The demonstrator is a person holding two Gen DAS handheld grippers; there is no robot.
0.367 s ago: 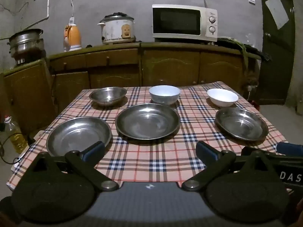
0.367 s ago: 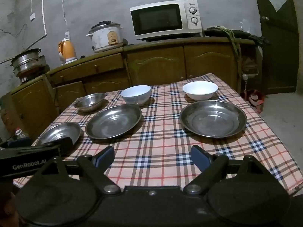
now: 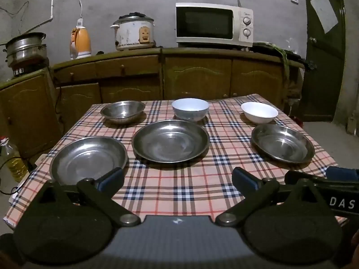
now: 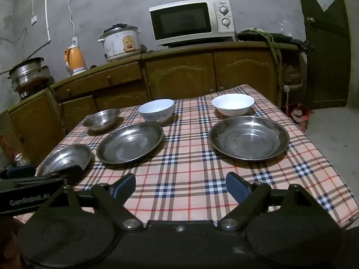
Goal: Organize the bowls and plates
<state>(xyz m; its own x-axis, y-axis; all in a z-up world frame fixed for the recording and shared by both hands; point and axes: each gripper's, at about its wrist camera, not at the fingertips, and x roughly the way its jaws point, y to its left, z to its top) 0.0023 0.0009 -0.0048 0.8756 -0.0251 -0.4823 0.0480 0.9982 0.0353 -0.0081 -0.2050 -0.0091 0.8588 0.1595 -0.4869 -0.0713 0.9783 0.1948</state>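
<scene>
Three steel plates lie in a front row on the plaid table: left plate (image 3: 88,158) (image 4: 65,159), middle plate (image 3: 170,140) (image 4: 130,142), right plate (image 3: 282,143) (image 4: 249,137). Behind them stand a steel bowl (image 3: 122,111) (image 4: 102,118), a bluish-white bowl (image 3: 190,108) (image 4: 156,109) and a white bowl (image 3: 259,112) (image 4: 233,104). My left gripper (image 3: 177,179) is open and empty over the table's front edge, near the left plate. My right gripper (image 4: 180,186) is open and empty before the right plate.
The plaid tablecloth (image 3: 179,186) covers the table. Behind it, wooden cabinets (image 3: 197,78) carry a microwave (image 3: 214,24), a rice cooker (image 3: 133,32), an orange kettle (image 3: 79,42) and steel pots (image 3: 24,47). An oil bottle (image 3: 13,159) stands on the floor at left. A dark door (image 3: 325,44) is at right.
Both views have shifted only slightly; the plates and bowls have not moved. Both grippers stay open.
</scene>
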